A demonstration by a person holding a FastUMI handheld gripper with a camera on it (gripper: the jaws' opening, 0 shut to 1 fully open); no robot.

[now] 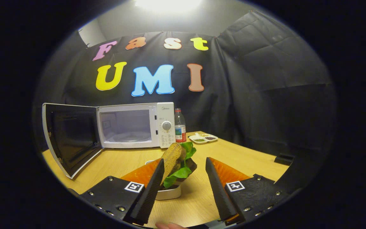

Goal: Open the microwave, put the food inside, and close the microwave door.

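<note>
Gripper (184,174) sits at bottom centre of the frame, fingers spread apart with a wide gap between them, not clamped on anything. Left finger's inner edge is just beside the sandwich, maybe touching it; can't tell for sure. Right finger is clear of it.

Food: brown-bread sandwich with green lettuce (178,162) stands tilted in a small white dish (170,192), lower centre of the frame, between the fingers but hard against the left one. Dish rests on the light wooden table (253,159), partly hidden behind the left finger.

White microwave with a round grey dial (135,125) stands at centre-left of the frame, at the far side of the table against the black cloth wall. Its dark-glass door with white frame (70,138) is swung fully open to the left, lower corner near the table's front-left edge. Cavity is lit and the glass turntable shows inside; nothing on it. Microwave is well beyond the fingertips.

Clear plastic bottle with a red cap and red label (179,128) stands just right of the microwave. White divided tray with small portions of seasoning (203,138) lies on the table right of the bottle. Fingertip of a person (170,225) shows at the very bottom centre, below the gripper.
</note>
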